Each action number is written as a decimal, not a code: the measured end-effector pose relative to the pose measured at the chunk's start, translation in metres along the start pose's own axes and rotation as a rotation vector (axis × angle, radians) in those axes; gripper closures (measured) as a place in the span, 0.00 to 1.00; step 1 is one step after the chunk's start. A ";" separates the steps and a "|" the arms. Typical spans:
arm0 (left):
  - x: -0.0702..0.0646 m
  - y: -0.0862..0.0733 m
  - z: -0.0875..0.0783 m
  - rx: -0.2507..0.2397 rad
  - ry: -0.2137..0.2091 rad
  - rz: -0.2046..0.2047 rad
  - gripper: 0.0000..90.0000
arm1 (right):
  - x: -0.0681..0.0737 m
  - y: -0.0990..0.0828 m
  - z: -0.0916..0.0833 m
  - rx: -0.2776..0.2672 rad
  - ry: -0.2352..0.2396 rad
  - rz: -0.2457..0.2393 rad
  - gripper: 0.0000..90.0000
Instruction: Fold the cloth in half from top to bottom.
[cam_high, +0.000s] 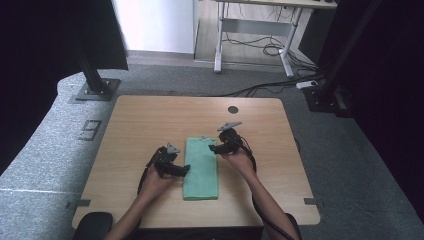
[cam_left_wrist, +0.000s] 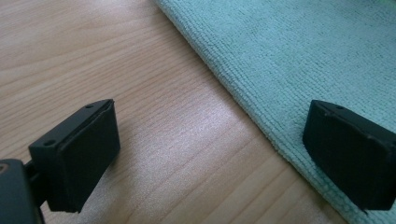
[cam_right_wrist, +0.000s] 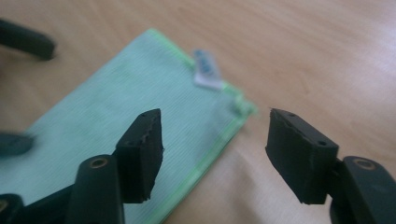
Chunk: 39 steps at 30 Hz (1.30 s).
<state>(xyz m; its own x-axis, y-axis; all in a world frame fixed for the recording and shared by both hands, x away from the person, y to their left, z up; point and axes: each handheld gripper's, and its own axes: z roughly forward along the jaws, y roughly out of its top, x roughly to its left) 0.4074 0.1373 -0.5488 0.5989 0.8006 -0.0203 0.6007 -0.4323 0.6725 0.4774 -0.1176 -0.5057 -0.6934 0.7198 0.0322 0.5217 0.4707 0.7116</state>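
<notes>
A folded green cloth (cam_high: 201, 169) lies lengthwise on the middle of the wooden table (cam_high: 150, 120). My left gripper (cam_high: 186, 170) sits low at the cloth's left edge, open, one jaw over bare wood and the other over the cloth (cam_left_wrist: 299, 56). My right gripper (cam_high: 212, 148) hovers at the far right corner of the cloth (cam_right_wrist: 140, 98), open and holding nothing, its jaws straddling the cloth's right edge. A small white label (cam_right_wrist: 207, 70) sticks out at the far edge of the cloth. The left gripper's fingers (cam_right_wrist: 25, 44) appear blurred at the upper left of the right gripper view.
A dark round grommet (cam_high: 233, 109) is set in the table near its far edge. A black object (cam_high: 92, 224) sits at the table's near left corner. Grey carpet, black frame posts (cam_high: 90, 75) and a desk with cables (cam_high: 260, 45) lie beyond the table.
</notes>
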 end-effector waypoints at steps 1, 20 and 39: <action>0.000 0.000 0.000 0.000 0.000 0.000 0.04 | -0.003 0.002 0.004 0.000 -0.003 0.002 0.46; 0.000 0.000 0.000 -0.002 0.000 -0.005 0.04 | -0.022 0.001 0.045 0.057 0.028 0.008 0.80; -0.002 0.000 0.000 -0.001 0.011 -0.011 0.04 | -0.005 0.025 0.001 0.000 0.033 -0.083 0.95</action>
<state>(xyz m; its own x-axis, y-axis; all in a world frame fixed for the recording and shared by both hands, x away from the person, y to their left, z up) 0.4062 0.1362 -0.5489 0.5864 0.8098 -0.0192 0.6067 -0.4235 0.6727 0.4942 -0.1084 -0.4884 -0.7500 0.6614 -0.0035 0.4622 0.5279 0.7125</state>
